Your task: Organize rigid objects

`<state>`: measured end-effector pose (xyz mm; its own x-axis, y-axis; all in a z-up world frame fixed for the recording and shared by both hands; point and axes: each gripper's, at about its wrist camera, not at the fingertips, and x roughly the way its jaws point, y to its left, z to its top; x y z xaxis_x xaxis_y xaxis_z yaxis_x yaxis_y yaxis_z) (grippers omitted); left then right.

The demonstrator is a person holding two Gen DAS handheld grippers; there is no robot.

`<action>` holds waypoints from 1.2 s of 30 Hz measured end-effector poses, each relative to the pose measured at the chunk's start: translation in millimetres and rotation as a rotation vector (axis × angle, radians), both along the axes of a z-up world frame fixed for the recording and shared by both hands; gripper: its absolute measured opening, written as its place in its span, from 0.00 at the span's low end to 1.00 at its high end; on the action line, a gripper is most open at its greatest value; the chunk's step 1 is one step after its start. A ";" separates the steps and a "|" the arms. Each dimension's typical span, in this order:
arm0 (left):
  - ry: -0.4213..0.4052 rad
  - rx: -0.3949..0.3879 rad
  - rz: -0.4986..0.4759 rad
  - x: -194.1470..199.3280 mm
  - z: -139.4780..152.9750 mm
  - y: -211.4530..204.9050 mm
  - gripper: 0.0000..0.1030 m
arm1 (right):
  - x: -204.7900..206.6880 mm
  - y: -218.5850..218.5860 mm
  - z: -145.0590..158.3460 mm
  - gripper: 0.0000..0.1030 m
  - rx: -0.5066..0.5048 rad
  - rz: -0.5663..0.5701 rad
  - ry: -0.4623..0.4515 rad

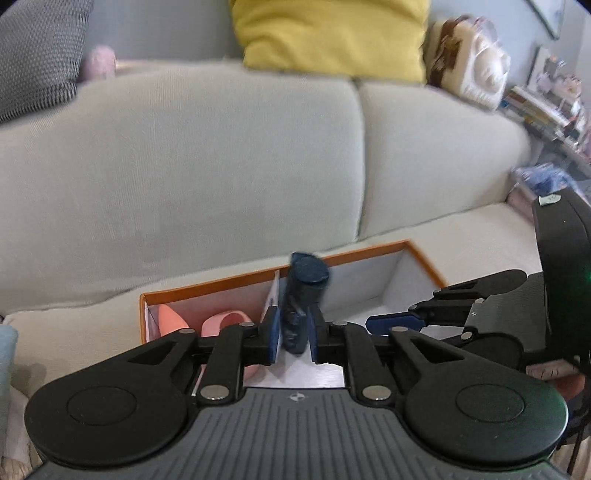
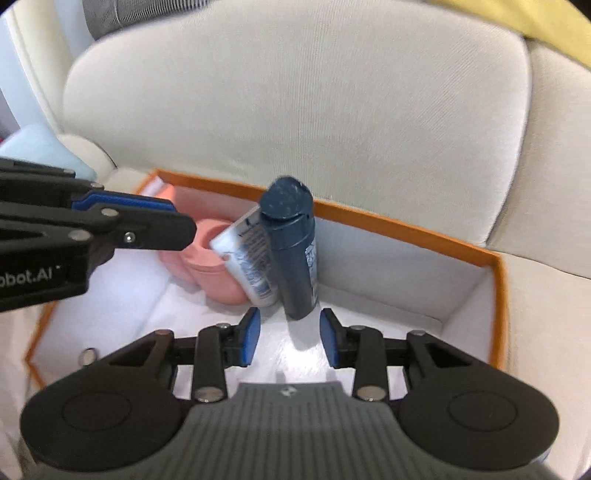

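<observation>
A dark blue bottle (image 1: 301,302) stands upright in an orange-rimmed white box (image 1: 421,254) on the sofa. My left gripper (image 1: 292,338) has its pads on both sides of the bottle's lower part. In the right wrist view the bottle (image 2: 293,254) stands in the box (image 2: 498,280) beside a white labelled bottle (image 2: 247,258) and a pink cup (image 2: 210,266). My right gripper (image 2: 290,341) is open and empty just in front of the blue bottle. The left gripper's finger (image 2: 147,225) reaches in from the left there.
Pink cups (image 1: 225,321) and a peach object (image 1: 171,317) lie in the box's left compartment. The grey sofa back (image 1: 221,166) rises behind, with a yellow cushion (image 1: 332,33), a grey cushion (image 1: 33,55) and a plush toy (image 1: 469,62). Shelves (image 1: 546,110) stand at right.
</observation>
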<state>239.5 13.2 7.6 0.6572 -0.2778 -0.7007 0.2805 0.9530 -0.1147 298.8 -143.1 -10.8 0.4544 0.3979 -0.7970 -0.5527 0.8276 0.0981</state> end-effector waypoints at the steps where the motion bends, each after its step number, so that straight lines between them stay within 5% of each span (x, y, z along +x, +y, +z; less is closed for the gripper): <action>1: -0.020 -0.005 -0.004 -11.8 6.1 -0.8 0.17 | -10.3 -7.1 7.2 0.36 0.018 -0.012 -0.019; 12: -0.049 -0.065 -0.011 -117.0 17.2 -14.5 0.19 | -130.6 -67.6 39.2 0.37 0.172 -0.172 -0.116; 19: 0.096 -0.090 0.100 -148.1 -35.2 -10.2 0.19 | -179.4 -71.3 4.8 0.37 0.186 -0.232 -0.052; 22: 0.209 -0.160 0.178 -148.5 -69.8 4.7 0.22 | -187.6 -65.6 -20.8 0.37 0.178 -0.257 0.008; 27: 0.327 -0.269 0.281 -146.2 -115.8 24.5 0.47 | -193.2 -54.7 -51.2 0.37 0.120 -0.255 0.036; 36: 0.397 -0.244 0.301 -137.5 -149.8 21.3 0.63 | -194.5 -48.2 -71.2 0.37 0.090 -0.224 0.042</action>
